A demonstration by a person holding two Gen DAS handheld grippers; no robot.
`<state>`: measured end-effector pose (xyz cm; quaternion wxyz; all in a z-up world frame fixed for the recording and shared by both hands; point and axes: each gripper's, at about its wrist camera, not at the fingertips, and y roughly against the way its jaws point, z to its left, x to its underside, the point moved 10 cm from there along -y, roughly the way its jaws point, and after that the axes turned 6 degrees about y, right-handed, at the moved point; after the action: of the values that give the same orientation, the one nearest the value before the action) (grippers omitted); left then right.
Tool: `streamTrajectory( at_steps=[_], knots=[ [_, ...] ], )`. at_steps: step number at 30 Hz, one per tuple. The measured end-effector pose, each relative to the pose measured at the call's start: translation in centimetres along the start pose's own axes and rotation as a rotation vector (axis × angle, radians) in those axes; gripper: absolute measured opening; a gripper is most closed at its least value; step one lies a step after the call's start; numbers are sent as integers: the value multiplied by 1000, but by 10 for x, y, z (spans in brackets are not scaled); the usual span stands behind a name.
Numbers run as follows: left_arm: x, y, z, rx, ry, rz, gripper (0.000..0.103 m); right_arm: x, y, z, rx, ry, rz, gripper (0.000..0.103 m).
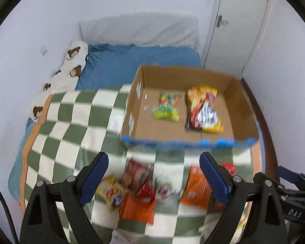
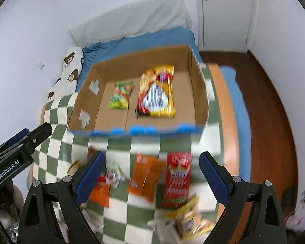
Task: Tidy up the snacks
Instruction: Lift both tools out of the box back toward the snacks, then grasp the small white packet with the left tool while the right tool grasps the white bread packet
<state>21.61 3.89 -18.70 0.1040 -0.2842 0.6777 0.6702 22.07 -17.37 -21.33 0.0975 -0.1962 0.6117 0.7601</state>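
Observation:
An open cardboard box [image 1: 240, 105] [image 2: 199, 93] with a blue front edge sits on the checked blanket. Inside lie a green candy bag [image 1: 167, 107] [image 2: 121, 98] and a larger yellow-red snack bag [image 1: 204, 109] [image 2: 157, 92]. Several loose snack packs lie in front of the box: orange bags [image 1: 137, 208] [image 2: 145, 178], a red pack [image 2: 178, 180], a yellow bag [image 1: 112, 193] [image 2: 191, 219]. My left gripper [image 1: 153, 181] is open and empty above the loose packs. My right gripper [image 2: 152, 178] is open and empty above the orange bag and red pack.
The green-and-white checked blanket [image 1: 71, 126] [image 2: 120, 211] covers a bed with a blue sheet [image 1: 132, 65]. A bear-print pillow [image 1: 71, 67] lies by the left wall. A white door [image 1: 240, 20] and wooden floor [image 2: 270, 105] are at the right.

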Motion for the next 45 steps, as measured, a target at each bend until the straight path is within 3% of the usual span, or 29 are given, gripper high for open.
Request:
streamTrajectory(
  at_steps=[3,10,15,20,22,24,27,31,36,37,39,40,41,45],
  knots=[
    [36,-10,15,-23,-19,56,92,40,-19,-8,-12,-59,74,96],
    [133,-50,67,-75,-24,279,92,135,-57,-29,-10,-176,246,96],
    [190,-66,90,-90,-52,401,92,195,-84,-24,9,-137,378,96],
    [238,-82,91,-97,-167,530,92,224,-107,-10,39,-49,456,95],
    [254,-90,96,-110,-157,589,92,232,-116,-10,61,-30,479,94],
    [264,-97,105,-95,-58,634,92,238,-125,-10,74,-27,499,90],
    [266,-97,124,-80,132,636,92,247,-133,-10,92,-38,521,82],
    [271,-88,150,-25,397,652,92,255,-137,-5,64,-77,543,82],
    [293,-107,146,67,626,770,92,263,-148,3,51,-113,557,82],
    [294,-111,143,71,646,778,91,265,-150,5,50,-116,561,82],
    [293,-123,135,71,666,773,78,266,-152,12,49,-116,560,76],
    [292,-130,131,66,650,765,66,266,-152,14,48,-116,557,70],
    [287,-139,129,57,616,753,58,266,-151,16,48,-117,552,67],
    [260,-143,98,60,375,648,53,267,-151,24,37,-100,549,64]
  ],
)
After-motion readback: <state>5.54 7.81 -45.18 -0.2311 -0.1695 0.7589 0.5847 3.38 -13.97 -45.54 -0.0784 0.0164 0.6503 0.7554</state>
